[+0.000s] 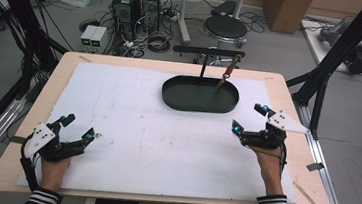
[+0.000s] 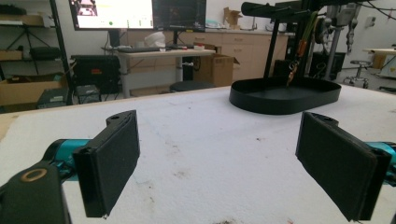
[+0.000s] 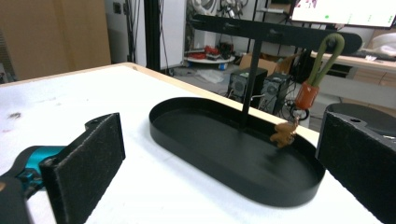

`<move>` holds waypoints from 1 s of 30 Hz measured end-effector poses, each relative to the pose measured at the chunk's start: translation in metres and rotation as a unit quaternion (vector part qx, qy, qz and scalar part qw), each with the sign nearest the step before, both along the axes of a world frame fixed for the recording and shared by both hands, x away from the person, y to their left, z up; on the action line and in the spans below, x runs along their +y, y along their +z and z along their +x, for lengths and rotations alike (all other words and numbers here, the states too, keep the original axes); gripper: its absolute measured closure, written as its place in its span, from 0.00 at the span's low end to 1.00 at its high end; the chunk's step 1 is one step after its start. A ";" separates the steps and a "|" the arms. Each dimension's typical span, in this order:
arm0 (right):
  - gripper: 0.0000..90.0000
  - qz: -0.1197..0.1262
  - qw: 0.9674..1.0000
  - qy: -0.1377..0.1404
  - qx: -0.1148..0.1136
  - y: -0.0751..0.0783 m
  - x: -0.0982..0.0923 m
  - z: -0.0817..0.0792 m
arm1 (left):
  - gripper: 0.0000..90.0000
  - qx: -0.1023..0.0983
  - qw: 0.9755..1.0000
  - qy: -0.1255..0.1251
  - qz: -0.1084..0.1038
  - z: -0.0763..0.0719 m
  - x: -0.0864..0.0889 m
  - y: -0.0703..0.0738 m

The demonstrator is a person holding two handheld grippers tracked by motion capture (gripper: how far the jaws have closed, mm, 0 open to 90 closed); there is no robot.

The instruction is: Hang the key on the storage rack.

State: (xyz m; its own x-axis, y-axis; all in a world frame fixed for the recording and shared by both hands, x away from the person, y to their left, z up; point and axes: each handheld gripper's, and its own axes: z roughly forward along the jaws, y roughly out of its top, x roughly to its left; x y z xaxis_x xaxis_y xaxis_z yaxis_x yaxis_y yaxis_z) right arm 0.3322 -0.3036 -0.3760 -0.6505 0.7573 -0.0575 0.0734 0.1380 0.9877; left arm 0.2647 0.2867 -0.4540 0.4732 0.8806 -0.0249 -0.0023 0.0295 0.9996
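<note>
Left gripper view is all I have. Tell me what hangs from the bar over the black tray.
Observer: In the right gripper view, a green loop hangs over the bar, with an orange piece and a small brown charm below it.
Operator: Give me where the right gripper sits.
Observer: In the high view, the right gripper is just right of the black tray, open and empty.
Operator: Report what holds up the bar.
Observer: A single thin post rises from inside the tray, toward its far side.
</note>
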 end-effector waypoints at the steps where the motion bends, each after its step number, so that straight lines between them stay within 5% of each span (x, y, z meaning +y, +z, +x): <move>1: 0.00 0.004 1.000 -0.001 -0.005 -0.005 -0.003 -0.004 | 0.16 0.000 1.000 0.001 0.000 0.000 0.000 0.000; 16: 0.00 0.080 0.996 -0.022 -0.037 -0.064 -0.032 -0.036 | 0.16 -0.001 1.000 0.001 0.004 0.000 0.000 0.000; 21: 0.00 0.085 0.996 -0.023 -0.018 -0.075 -0.033 -0.035 | 0.16 0.000 1.000 0.001 0.005 0.000 0.000 0.000; 30: 0.00 0.056 0.998 -0.023 -0.031 -0.076 -0.029 -0.036 | 0.16 0.000 1.000 0.002 0.005 0.000 -0.001 0.000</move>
State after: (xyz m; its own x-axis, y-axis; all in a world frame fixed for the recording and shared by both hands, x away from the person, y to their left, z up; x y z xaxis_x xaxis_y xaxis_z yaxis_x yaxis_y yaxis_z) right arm 0.2965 -0.3326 -0.4525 -0.6126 0.7904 -0.0097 0.0163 0.0249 0.9996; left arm 0.2646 0.2859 -0.4539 0.4699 0.8826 -0.0155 -0.0022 0.0188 0.9998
